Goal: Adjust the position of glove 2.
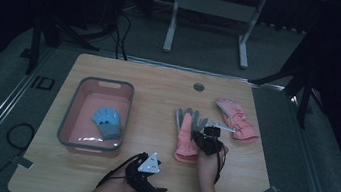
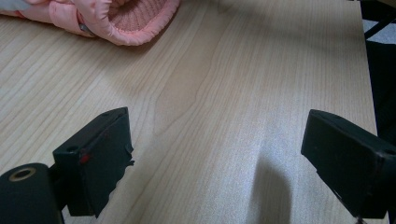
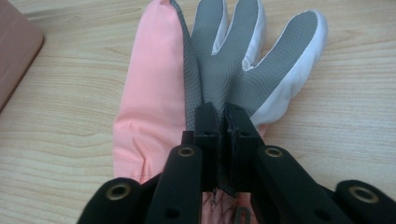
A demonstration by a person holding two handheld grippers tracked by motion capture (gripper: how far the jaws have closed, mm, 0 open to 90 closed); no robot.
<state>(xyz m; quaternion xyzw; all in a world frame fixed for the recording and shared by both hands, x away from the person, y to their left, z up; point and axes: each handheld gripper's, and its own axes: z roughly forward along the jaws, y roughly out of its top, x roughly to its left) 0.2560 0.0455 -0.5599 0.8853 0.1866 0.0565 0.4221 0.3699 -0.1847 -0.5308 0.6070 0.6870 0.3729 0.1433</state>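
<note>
A pink bin sat left on the wooden table. A blue glove lay inside it. Second pink glove lay far right.

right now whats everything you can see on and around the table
pink gloves: two, pink with grey palms; near glove mid-table, far glove to its right
blue glove: one, blue-grey, inside the basket
basket: one, pink with grey rim, left side of table
table: one, light wood
white frame: one, on the floor behind
left hand-held gripper: black, open, near edge
right hand-held gripper: black, pinching the near glove's palm
</note>
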